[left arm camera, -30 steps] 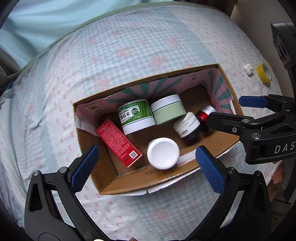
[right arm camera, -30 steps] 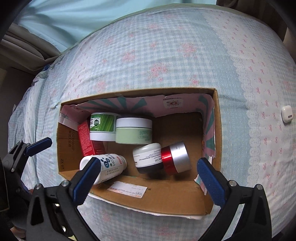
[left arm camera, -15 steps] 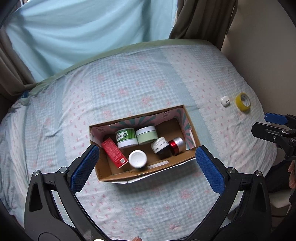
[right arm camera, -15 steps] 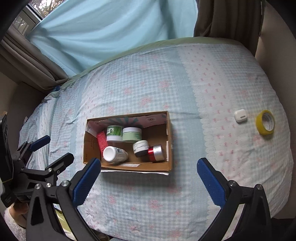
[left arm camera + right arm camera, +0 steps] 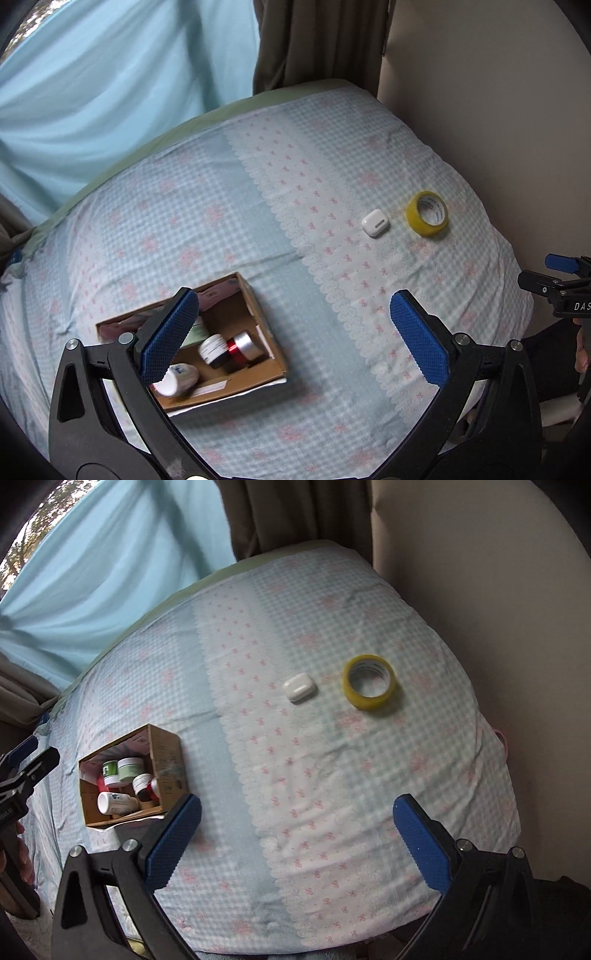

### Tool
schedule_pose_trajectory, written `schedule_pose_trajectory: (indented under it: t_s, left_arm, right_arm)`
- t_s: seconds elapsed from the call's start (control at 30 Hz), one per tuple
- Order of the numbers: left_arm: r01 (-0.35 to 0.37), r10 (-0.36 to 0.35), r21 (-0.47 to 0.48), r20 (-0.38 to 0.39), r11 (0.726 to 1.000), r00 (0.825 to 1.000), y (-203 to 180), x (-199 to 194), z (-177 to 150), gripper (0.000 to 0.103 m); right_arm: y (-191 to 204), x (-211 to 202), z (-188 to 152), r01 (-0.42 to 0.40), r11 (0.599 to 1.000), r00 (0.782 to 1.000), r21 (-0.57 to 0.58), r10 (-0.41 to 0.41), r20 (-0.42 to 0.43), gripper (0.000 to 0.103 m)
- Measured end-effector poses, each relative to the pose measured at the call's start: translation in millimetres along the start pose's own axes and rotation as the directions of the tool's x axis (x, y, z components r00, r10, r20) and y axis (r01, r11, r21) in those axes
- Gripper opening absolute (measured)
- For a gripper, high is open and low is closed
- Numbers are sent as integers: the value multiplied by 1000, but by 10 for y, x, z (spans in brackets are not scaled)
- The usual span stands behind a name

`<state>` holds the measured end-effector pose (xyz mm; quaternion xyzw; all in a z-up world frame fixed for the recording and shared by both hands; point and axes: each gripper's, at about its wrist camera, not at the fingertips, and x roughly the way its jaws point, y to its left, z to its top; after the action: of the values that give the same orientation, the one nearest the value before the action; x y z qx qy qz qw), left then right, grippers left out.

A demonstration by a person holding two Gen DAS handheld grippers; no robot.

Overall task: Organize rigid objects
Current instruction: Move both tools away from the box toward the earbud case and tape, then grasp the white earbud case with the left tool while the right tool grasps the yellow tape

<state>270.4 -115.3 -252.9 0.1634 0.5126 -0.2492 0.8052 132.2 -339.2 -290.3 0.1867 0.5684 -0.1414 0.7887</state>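
Observation:
A cardboard box sits on the bed and holds several jars and bottles, among them a white bottle lying on its side and a red-and-silver jar. A white earbud case and a yellow tape roll lie on the bedspread at the far right. My left gripper is open and empty, high above the bed beside the box. My right gripper is open and empty, high above the bed's near part.
The bed has a blue checked bedspread with pink bows. A beige wall runs along its right side. Light blue and brown curtains hang behind it. The right gripper shows at the right edge of the left wrist view.
Both grippers have pulled up and back from the box and swung right. The box now looks small at lower left, and the earbud case and tape roll have come toward centre.

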Motion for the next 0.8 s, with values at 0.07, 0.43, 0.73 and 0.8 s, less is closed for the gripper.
schedule_pose_trajectory:
  t_s: [0.07,0.43,0.73,0.8]
  left_arm:
    - [21,-20,33,-26,999,999,-233,247,118,103]
    - [70,-35,228,-153,971,988,-1190,1730,499,103]
    - [92,-23,365,-191,926,981,-1472,2717,617,103]
    - [99,-23,388,-196,916,980,-1507,2945,639,103]
  right_arm:
    - [-228,81,38,22,1000,1000,10,-22,4,103]
    - [-895,930,361,-23,999,998,-37,25,58,103]
    - [-966,1902,612,-59,994,995,-87,66,77,103]
    - [-950,2049,649,-58,993,991,-103,70,117,103]
